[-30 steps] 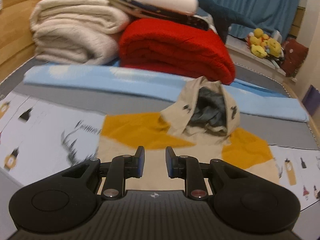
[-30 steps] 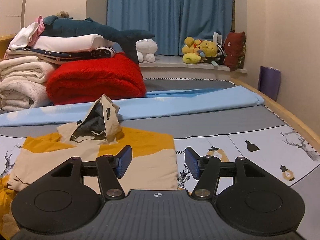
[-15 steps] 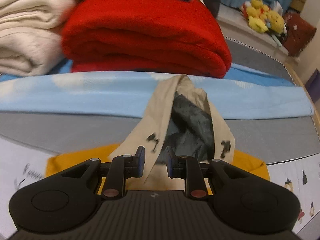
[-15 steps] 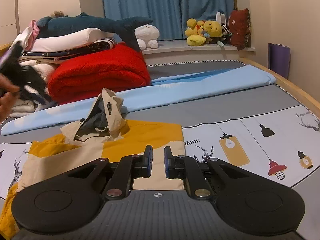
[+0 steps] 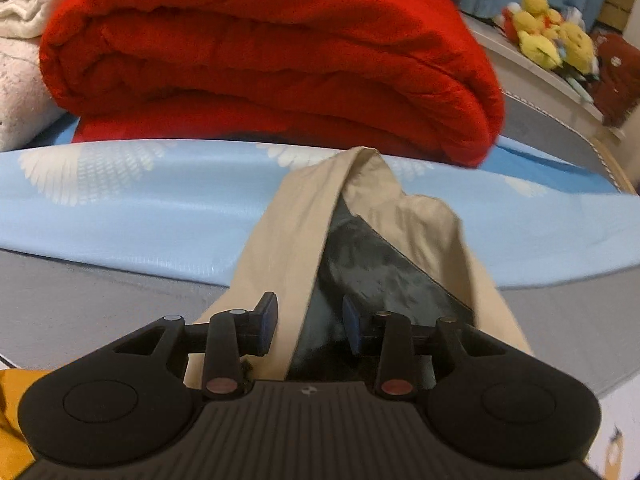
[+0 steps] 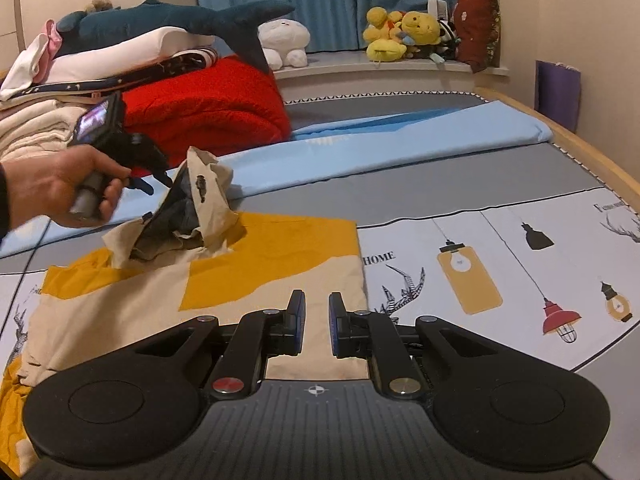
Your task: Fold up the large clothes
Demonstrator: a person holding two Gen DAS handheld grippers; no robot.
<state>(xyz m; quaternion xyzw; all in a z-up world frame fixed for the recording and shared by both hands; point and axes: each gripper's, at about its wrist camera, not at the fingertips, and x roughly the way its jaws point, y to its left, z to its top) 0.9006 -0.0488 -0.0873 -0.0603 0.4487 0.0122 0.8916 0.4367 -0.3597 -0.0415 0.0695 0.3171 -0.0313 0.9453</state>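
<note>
A beige and yellow hooded jacket [image 6: 224, 280] lies folded on the bed. Its beige hood [image 5: 360, 216] with a dark grey lining [image 5: 376, 276] stands up at the far end. My left gripper [image 5: 310, 326] is open, with the hood's left edge running between its fingers. In the right wrist view the left gripper [image 6: 148, 180] is held by a hand at the hood's left side [image 6: 200, 196]. My right gripper [image 6: 316, 328] hovers over the jacket's near right part, its jaws a narrow gap apart and holding nothing.
A folded red blanket [image 5: 272, 60], cream blankets [image 6: 32, 136] and a plush shark [image 6: 168, 24] are stacked at the back left. A light blue sheet [image 6: 400, 140] runs across the bed behind the jacket. Plush toys [image 6: 404, 32] sit on the window ledge. A wooden bed edge [image 6: 580, 136] runs along the right.
My left gripper moved forward to the hood and opened wider around its left edge. My right gripper narrowed from wide open to a small gap and shifted slightly over the jacket.
</note>
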